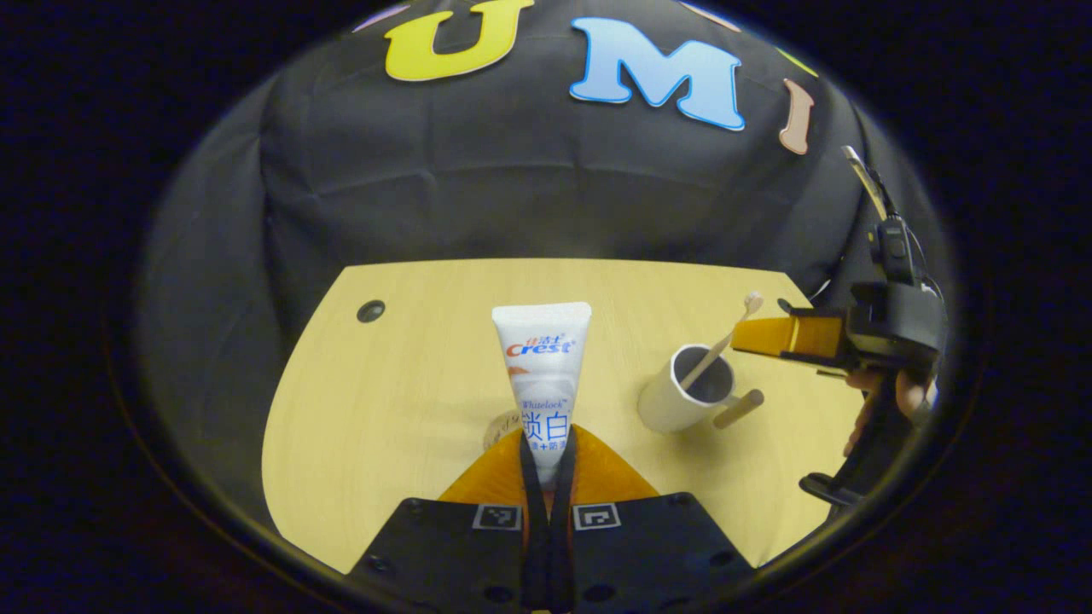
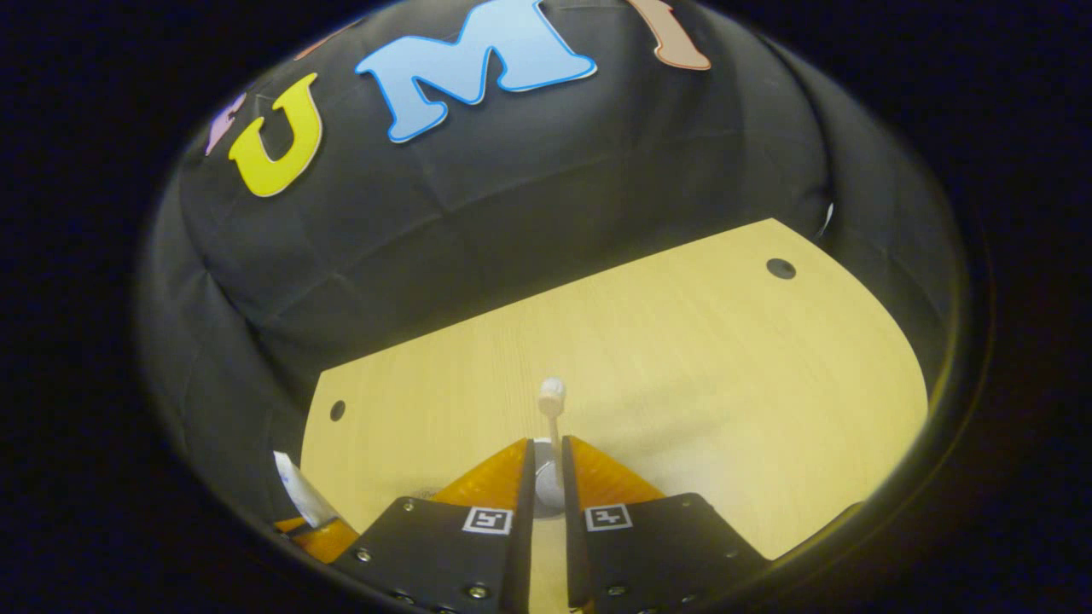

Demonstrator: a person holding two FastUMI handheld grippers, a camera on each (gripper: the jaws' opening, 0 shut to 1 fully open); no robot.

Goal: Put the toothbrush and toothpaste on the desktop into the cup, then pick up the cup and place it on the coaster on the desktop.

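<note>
Toothpaste (image 1: pixel 543 375), a white tube, stood upright between the two fingers of the left gripper (image 1: pixel 547 465), which were clamped on its lower end and held it above the near middle of the pale wooden surface (image 1: pixel 409 375). Behind the tube, low on the surface, a small round disc peeked out, probably the coaster (image 1: pixel 502 428), though most of it was hidden. Toward the right edge of the surface sat the white cup (image 1: pixel 687 388), with a short wooden handle sticking out on its near side. The toothbrush (image 1: pixel 723 341) leaned inside the cup, its bristle head poking above the rim. The right gripper (image 1: pixel 755 335) hovered at that head; in the right gripper view its fingers stood close together, with a narrow gap around the brush stem, so a firm clamp could not be told. By this reading the brush was in the cup and the paste was the step in hand. Next, the tube would need carrying right, over the cup mouth, clear of the brush.
</note>
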